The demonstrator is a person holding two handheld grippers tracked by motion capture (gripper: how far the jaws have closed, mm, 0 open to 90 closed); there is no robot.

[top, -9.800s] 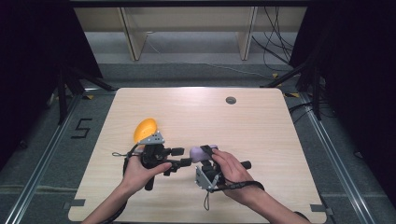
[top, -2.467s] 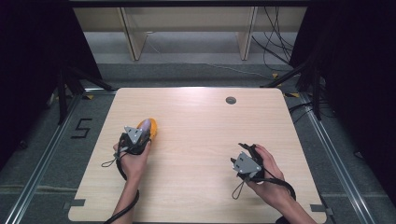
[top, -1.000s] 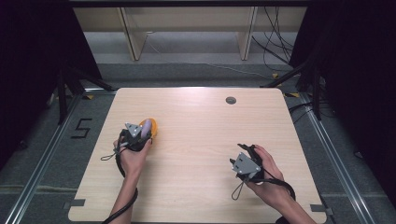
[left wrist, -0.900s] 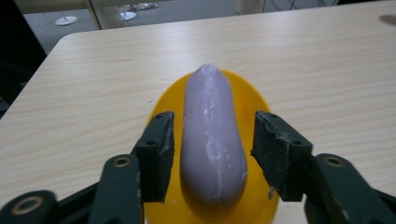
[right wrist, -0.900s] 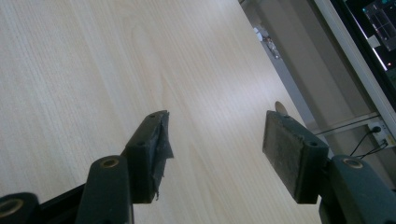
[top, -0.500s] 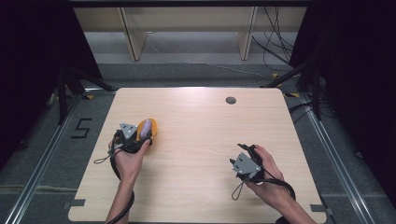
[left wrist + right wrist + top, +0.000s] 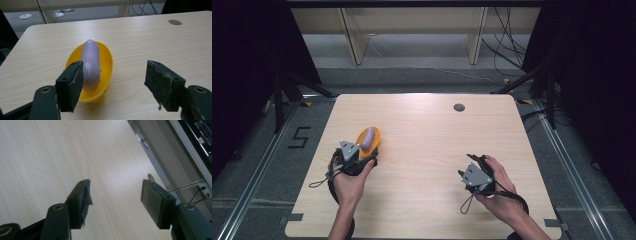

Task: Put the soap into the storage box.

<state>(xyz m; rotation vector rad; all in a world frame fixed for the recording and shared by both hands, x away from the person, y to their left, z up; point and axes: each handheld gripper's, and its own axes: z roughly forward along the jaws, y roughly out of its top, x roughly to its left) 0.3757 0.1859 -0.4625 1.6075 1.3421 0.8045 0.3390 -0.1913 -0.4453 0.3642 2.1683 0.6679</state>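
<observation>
In the high view, the left gripper point(image 7: 357, 159) is seen drawn back toward the table's near edge from the yellow bowl point(image 7: 373, 145), on which it was closed a second ago; its jaws have just been opening and nothing is held; the lilac eggplant point(image 7: 369, 138), carried by the right gripper about ten seconds ago, now lies in the bowl; the right gripper point(image 7: 472, 176) has been kept where it was, at five o'clock on the wooden table point(image 7: 427, 150); the bowl stands at nine o'clock on the table; a round grommet point(image 7: 459, 107) is set near the far edge, and a grey floor with a taped "5" point(image 7: 299, 137) lies at the left.

In the left gripper view, the jaws stand wide apart with bare table between the pads; the bowl point(image 7: 106, 62) sits at eleven o'clock, just beyond the left pad; the eggplant point(image 7: 90, 62) is smooth, glossy and elongated, lying lengthwise in the shallow oval bowl.

In the right gripper view, the jaws are seen widely parted and empty; pale wood grain point(image 7: 50, 157) is shown beneath them.
</observation>
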